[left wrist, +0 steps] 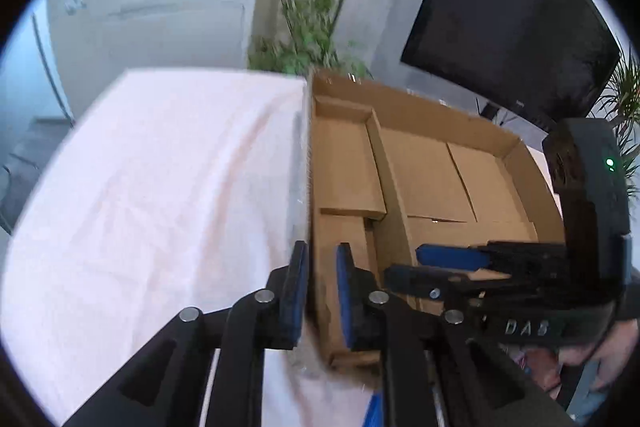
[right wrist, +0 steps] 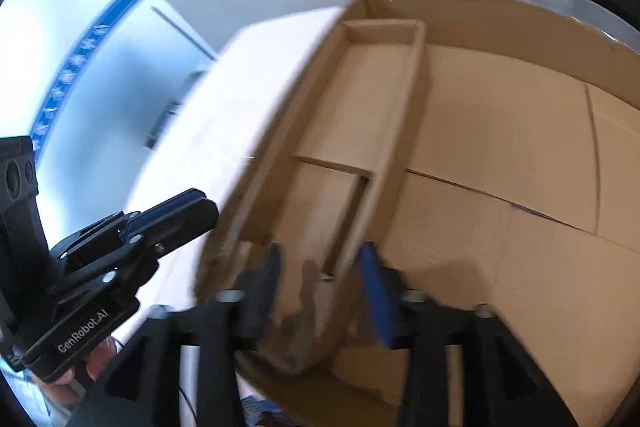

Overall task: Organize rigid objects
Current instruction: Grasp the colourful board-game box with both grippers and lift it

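Left gripper (left wrist: 320, 291) fingers narrowly parted astride cardboard box (left wrist: 460, 179) left wall, pinch unconfirmed. Right gripper (right wrist: 320, 287) fingers wider apart over inner divider (right wrist: 400, 115). Risk: box tilts off pink-draped worktop (left wrist: 160, 187). Beyond box: plant (left wrist: 312, 23), monitor (left wrist: 512, 23).
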